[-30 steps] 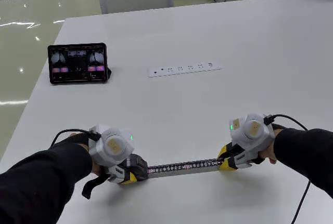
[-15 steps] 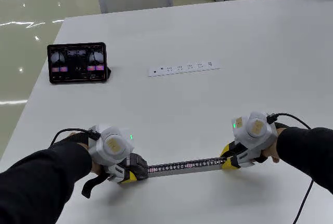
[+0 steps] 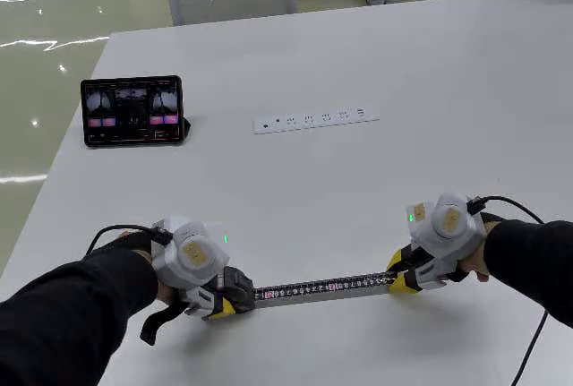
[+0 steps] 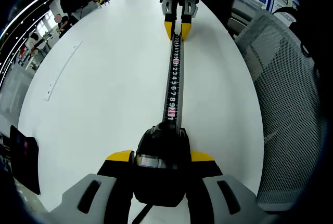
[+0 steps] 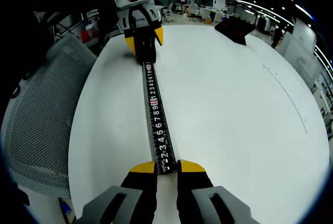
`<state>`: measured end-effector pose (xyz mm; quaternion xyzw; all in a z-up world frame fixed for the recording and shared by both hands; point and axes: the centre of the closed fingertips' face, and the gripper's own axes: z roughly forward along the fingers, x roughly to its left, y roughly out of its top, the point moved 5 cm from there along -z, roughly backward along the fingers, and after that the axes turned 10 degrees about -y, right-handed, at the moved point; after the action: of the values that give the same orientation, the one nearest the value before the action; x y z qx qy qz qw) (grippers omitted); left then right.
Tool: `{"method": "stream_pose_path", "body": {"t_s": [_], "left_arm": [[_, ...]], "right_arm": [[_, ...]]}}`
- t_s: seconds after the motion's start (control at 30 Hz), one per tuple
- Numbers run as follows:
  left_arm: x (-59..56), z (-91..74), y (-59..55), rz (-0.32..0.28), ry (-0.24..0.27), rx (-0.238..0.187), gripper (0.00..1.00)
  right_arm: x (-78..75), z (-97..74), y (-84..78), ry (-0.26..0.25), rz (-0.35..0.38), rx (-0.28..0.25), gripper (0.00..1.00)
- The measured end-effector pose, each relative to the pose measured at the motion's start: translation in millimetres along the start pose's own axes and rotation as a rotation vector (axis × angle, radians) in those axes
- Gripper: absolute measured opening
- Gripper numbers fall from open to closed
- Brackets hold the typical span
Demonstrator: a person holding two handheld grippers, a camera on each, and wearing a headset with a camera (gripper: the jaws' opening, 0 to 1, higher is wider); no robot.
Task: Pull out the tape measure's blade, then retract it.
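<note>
On the white tabletop (image 3: 358,64), near the edge closest to you, the tape measure's blade (image 3: 322,288) lies flat and pulled out. It is dark with white numbers and one red mark. Your left gripper (image 3: 219,301) is clamped on the black case (image 3: 235,287), and your right gripper (image 3: 400,280) pinches the blade's free end.

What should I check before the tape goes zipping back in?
1. Grip of left gripper on case: ok.
2. Grip of right gripper on blade end: ok.
3. The blade straight, no kinks: ok.
4. The tablet and power strip well away from the blade: ok.
5. Lock on the case released: cannot tell.
</note>
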<state>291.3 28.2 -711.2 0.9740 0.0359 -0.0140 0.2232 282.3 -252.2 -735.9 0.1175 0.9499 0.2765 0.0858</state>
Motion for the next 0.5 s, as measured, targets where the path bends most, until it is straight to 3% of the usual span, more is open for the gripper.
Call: {"method": "stream_pose_path", "body": {"t_s": [0.5], "left_arm": [[-0.4,0.1,0.1,0.000,-0.001,0.000,0.34]], "right_arm": [[-1.9,-4.6,-6.3,-0.004,0.014,0.003,0.10]]}}
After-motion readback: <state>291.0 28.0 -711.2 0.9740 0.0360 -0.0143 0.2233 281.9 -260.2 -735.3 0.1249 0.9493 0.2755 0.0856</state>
